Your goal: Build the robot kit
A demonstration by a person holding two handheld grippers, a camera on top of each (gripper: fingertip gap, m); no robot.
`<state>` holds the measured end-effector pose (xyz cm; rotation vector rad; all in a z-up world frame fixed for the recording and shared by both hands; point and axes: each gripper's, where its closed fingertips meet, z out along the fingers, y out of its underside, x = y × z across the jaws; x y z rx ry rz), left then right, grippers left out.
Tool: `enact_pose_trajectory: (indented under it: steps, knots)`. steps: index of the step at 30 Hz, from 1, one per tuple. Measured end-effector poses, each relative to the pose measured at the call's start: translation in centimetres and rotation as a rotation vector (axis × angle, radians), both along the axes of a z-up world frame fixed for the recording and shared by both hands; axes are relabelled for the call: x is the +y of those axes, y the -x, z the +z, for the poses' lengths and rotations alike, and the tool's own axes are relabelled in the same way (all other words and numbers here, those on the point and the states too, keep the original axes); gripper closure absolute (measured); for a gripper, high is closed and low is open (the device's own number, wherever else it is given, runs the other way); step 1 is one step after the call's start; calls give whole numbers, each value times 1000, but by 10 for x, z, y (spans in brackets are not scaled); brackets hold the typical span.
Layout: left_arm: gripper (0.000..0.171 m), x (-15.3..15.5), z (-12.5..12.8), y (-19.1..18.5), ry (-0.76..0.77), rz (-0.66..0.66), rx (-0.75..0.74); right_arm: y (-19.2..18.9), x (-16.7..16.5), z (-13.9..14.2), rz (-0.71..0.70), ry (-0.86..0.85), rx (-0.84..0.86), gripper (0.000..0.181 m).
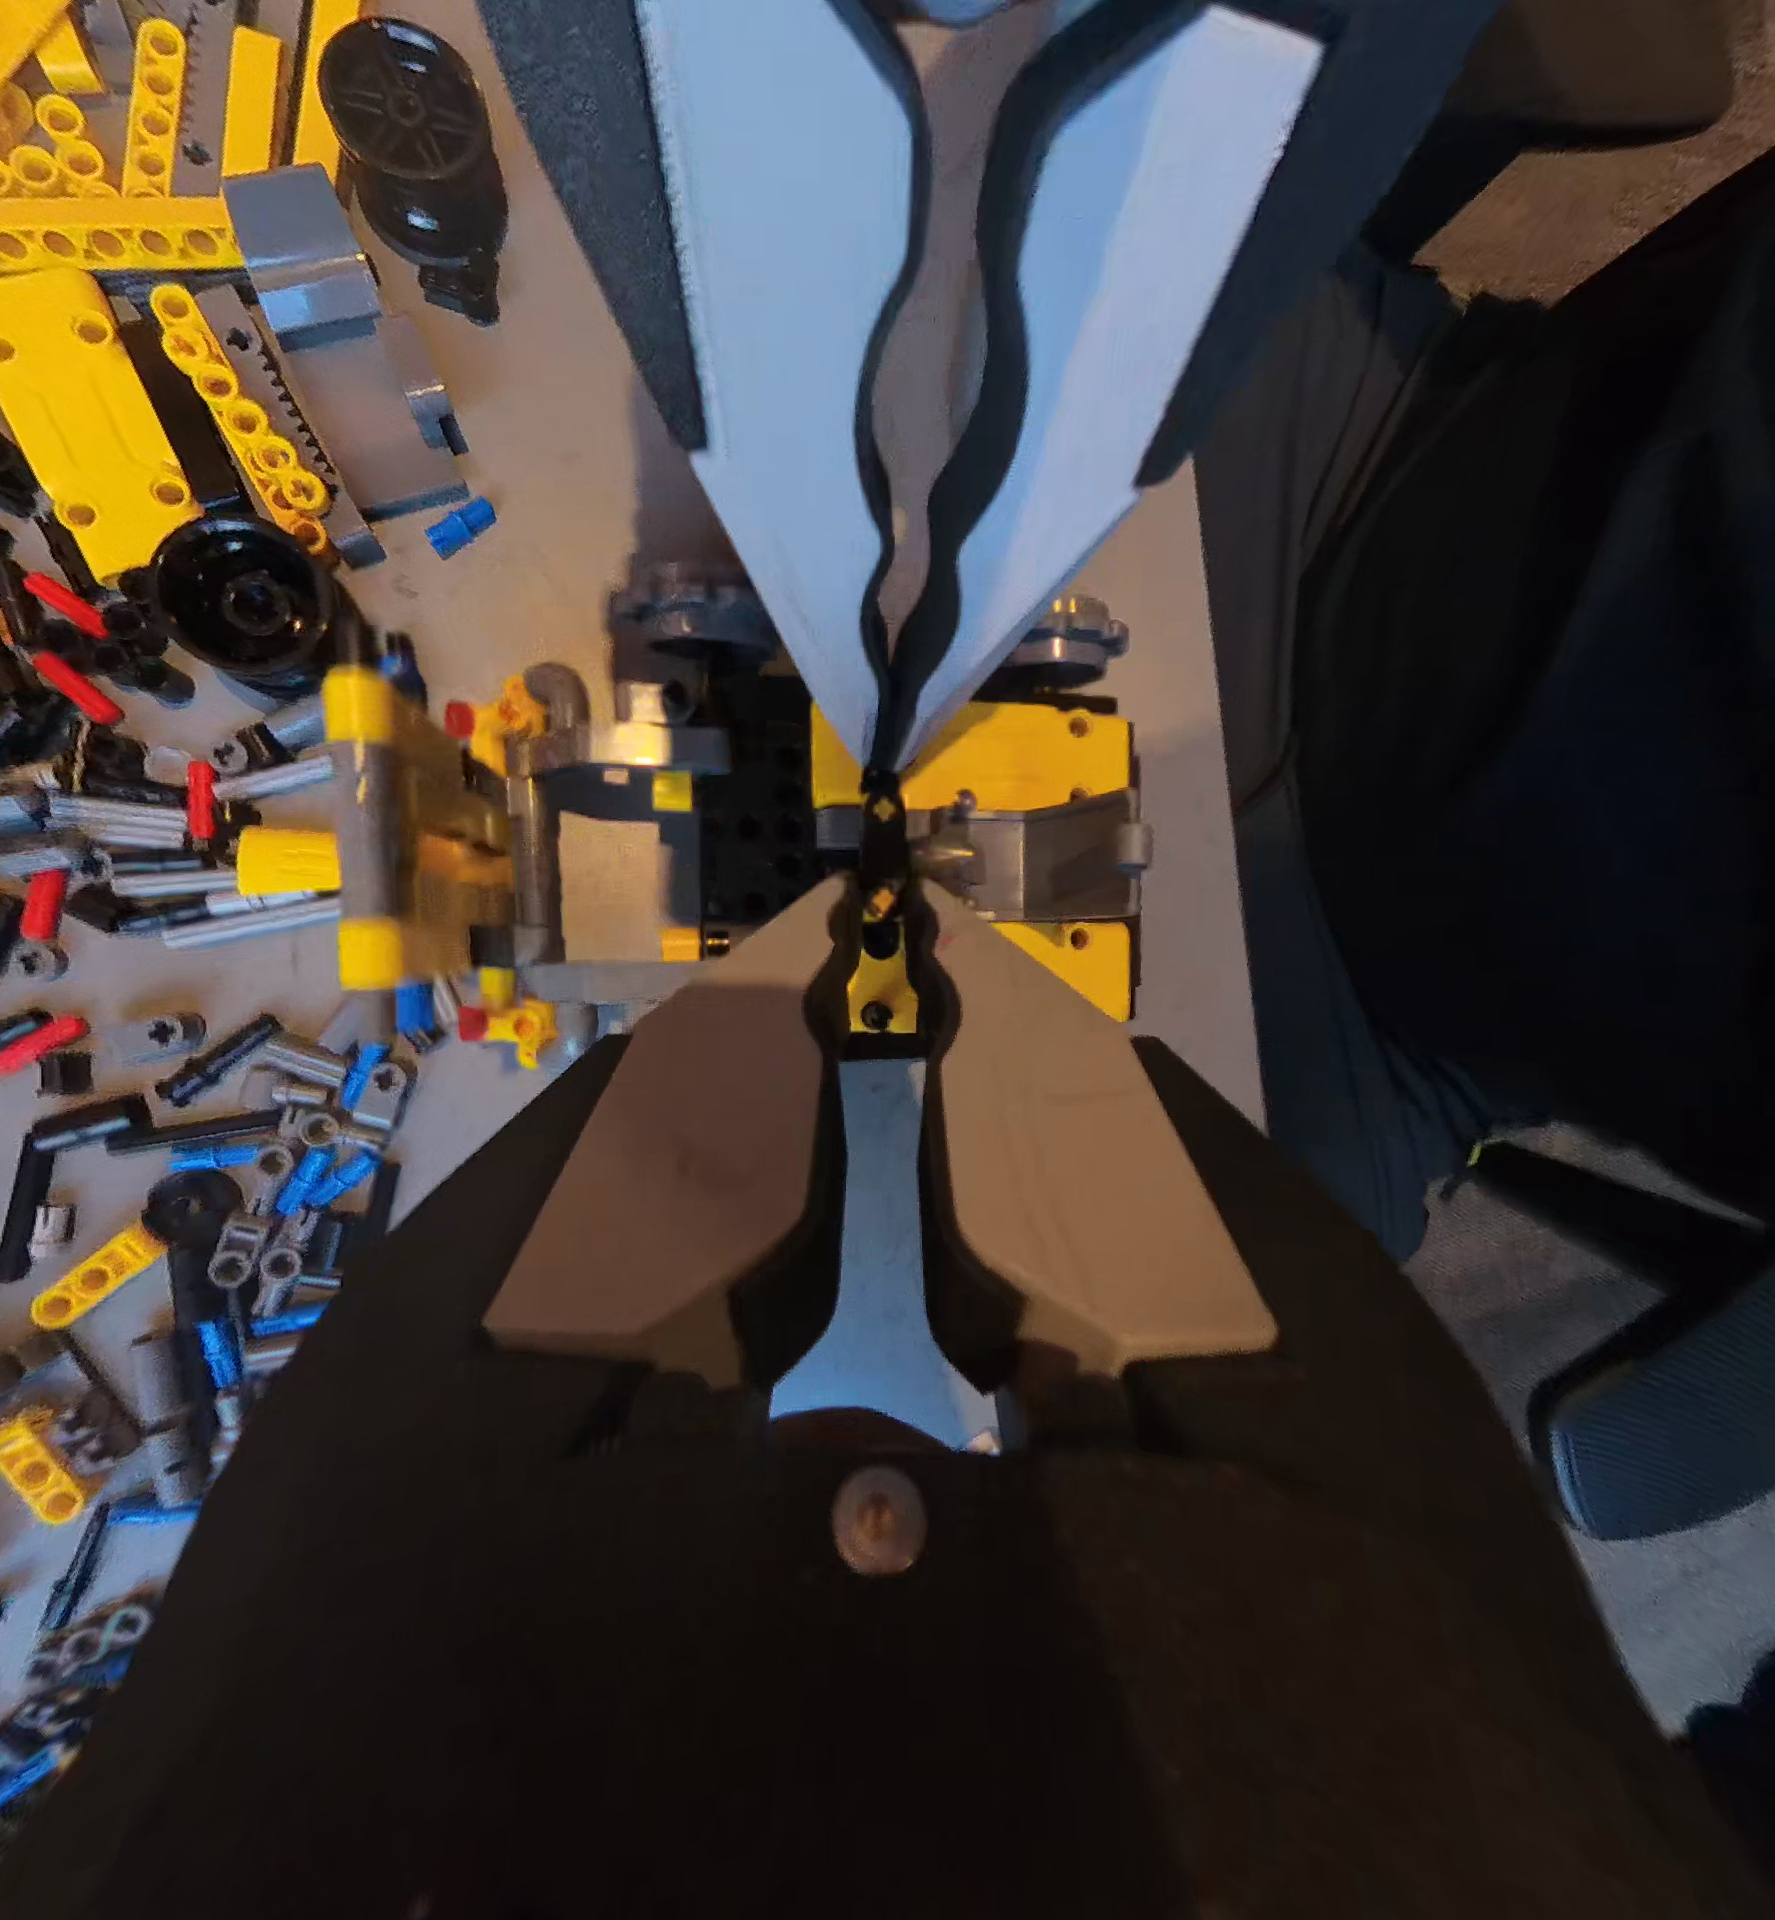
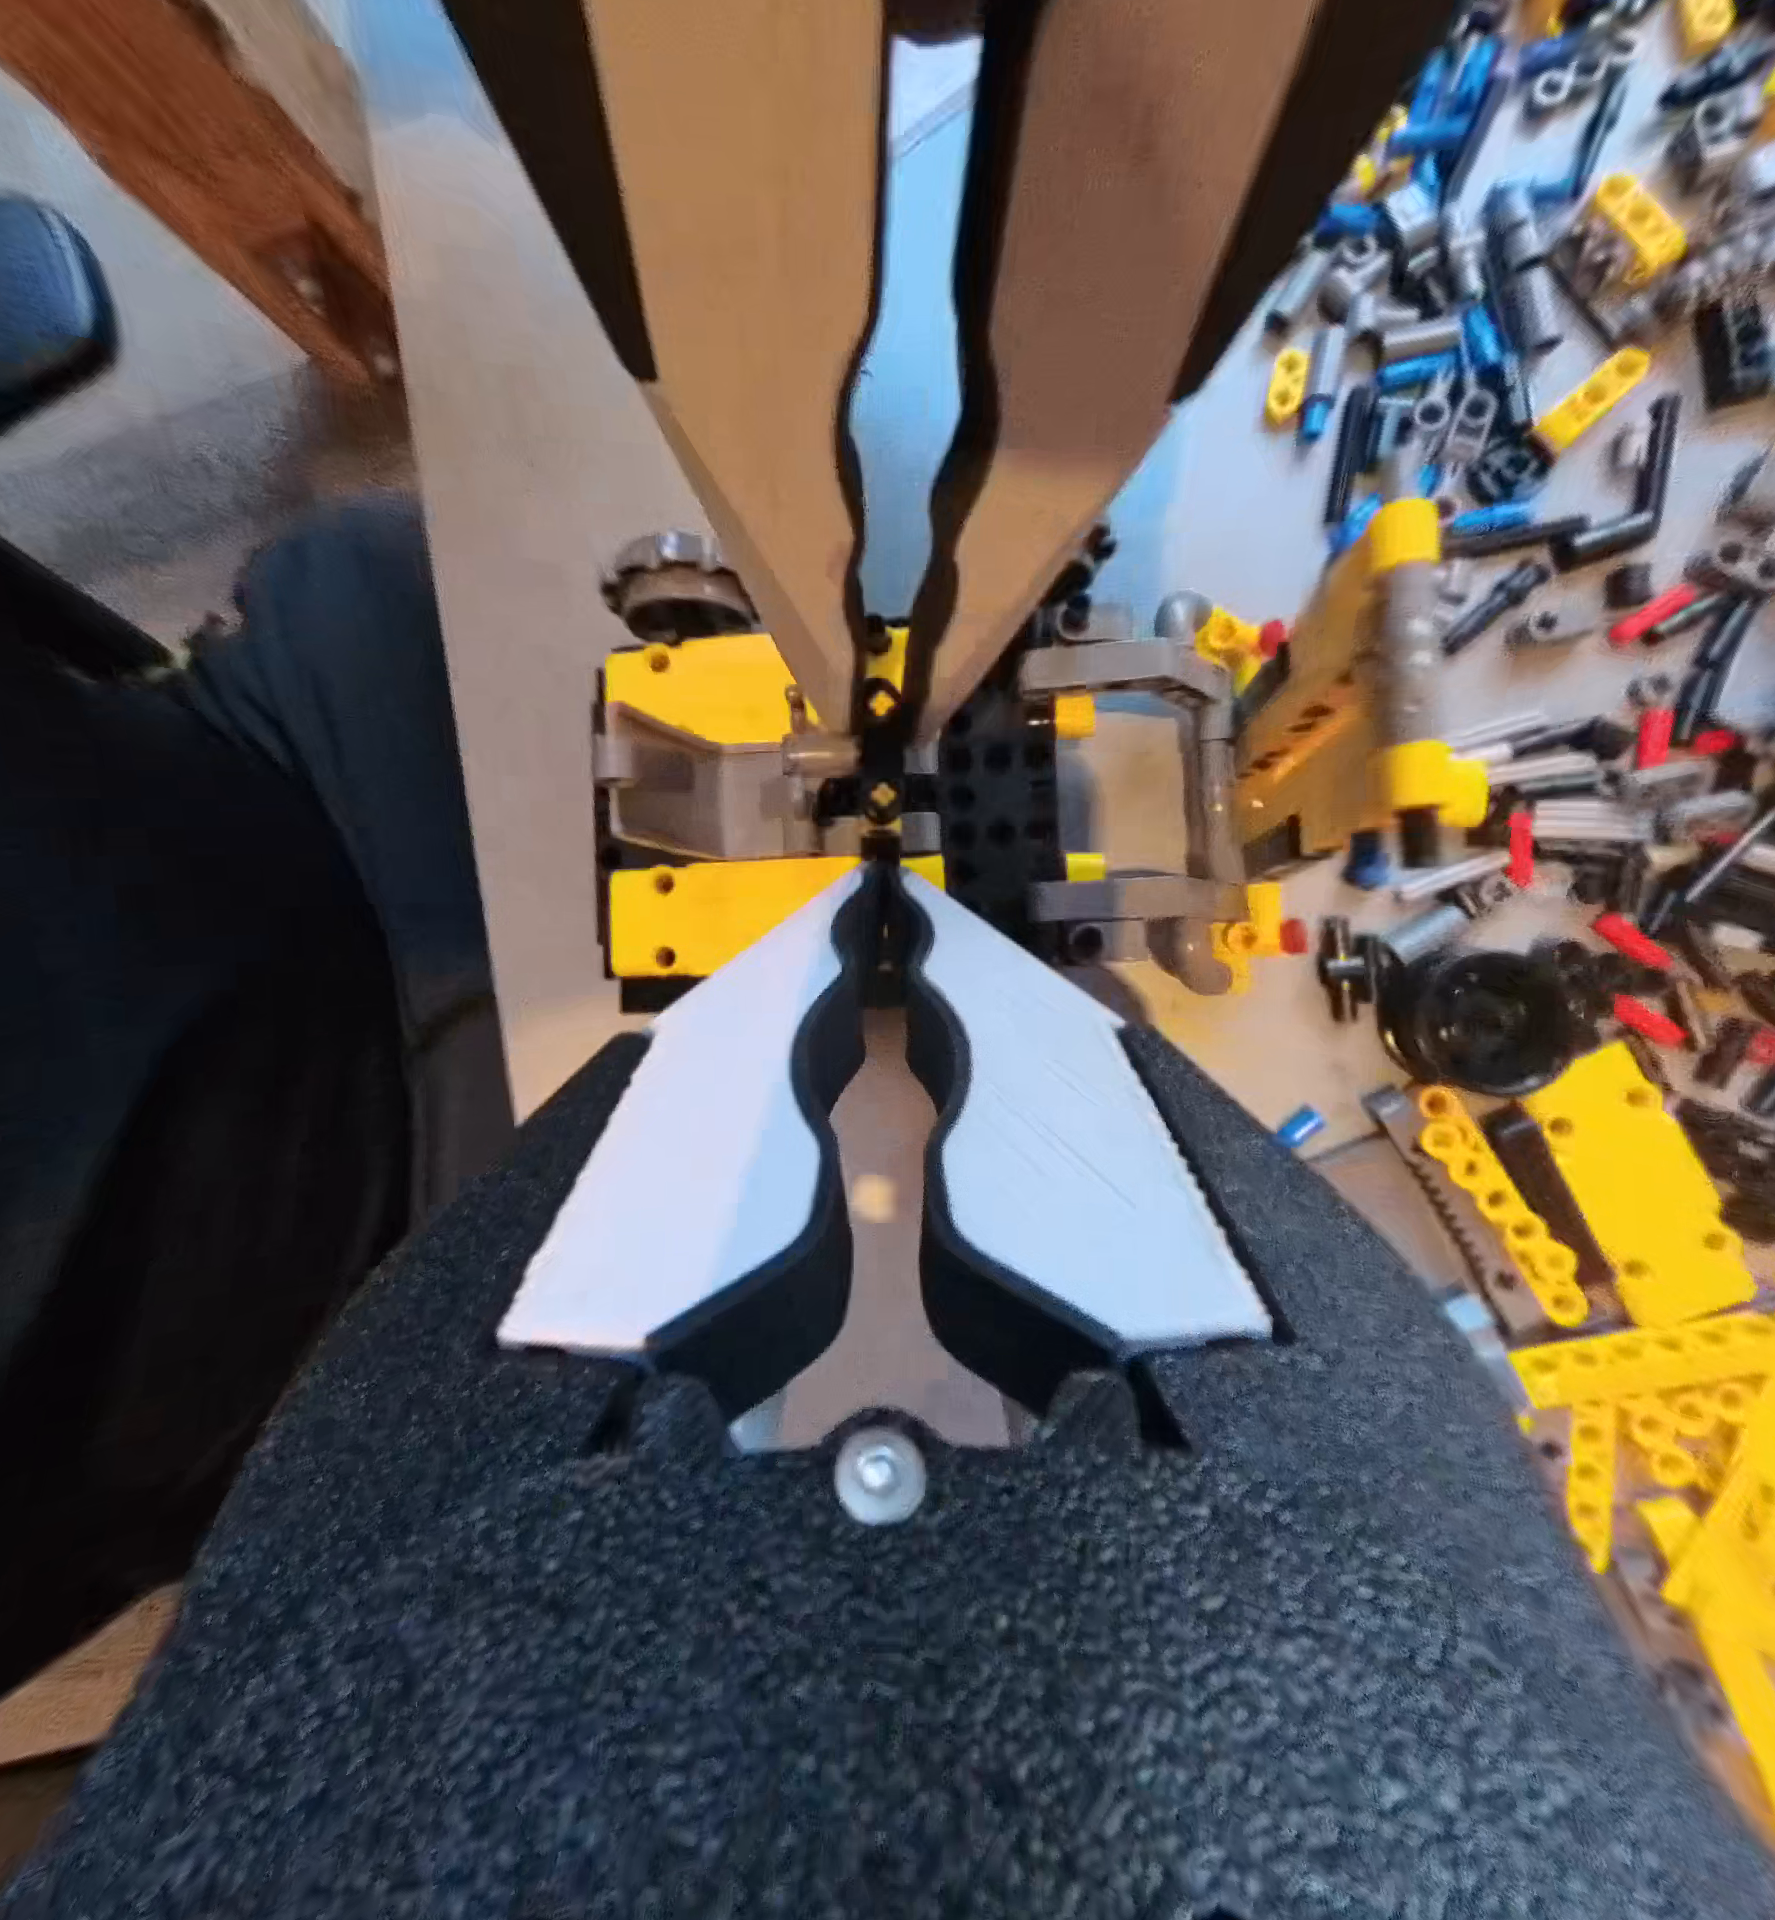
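Observation:
A yellow, black and grey brick-built vehicle model (image 1: 1028, 748) stands near the table's edge; it also shows in the right wrist view (image 2: 696, 686). The two grippers meet tip to tip over its top. My left gripper (image 1: 883, 894), with tan fingers, is shut on a small black connector with yellow axle ends (image 1: 881, 831) on the model. My right gripper (image 2: 883, 878), with white fingers, is shut on the same connector (image 2: 881, 764) from the opposite side. The model's yellow and grey front arm (image 1: 395, 831) points toward the loose parts.
Several loose black, grey, blue, red and yellow parts (image 1: 135, 935) cover the table beside the model, with yellow beams (image 1: 83, 239) and black wheels (image 1: 244, 603). The table edge (image 1: 1215, 831) runs just past the model. A person's dark clothing (image 1: 1589, 727) and a chair armrest (image 1: 1693, 1423) lie beyond. Left and right tips are no more than a few centimetres apart.

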<state>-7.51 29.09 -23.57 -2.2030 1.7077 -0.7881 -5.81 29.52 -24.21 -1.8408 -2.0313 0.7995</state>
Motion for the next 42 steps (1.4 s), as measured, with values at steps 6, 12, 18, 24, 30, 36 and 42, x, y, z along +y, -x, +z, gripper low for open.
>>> enact_pose_trajectory:
  steps: [6,12,18,24,30,36,42]
  knots:
    - [168,3,1,-5,-14,21,-57,-4,10,7,-35,-28,10,181]
    - [168,3,2,-4,-12,22,-59,-4,6,6,6,-108,47,180]
    - [155,9,1,13,-60,53,-60,-6,9,16,-26,-57,91,170]
    - [156,7,-8,11,-84,50,-82,1,8,4,7,-110,49,171]
    - [168,3,-16,5,-99,23,-97,1,8,-3,45,-137,4,176]
    - [168,2,-17,4,-128,23,-63,0,4,-8,91,-77,-55,177]
    - [168,7,-12,-8,-176,10,-84,18,-38,-11,178,-70,-22,181]
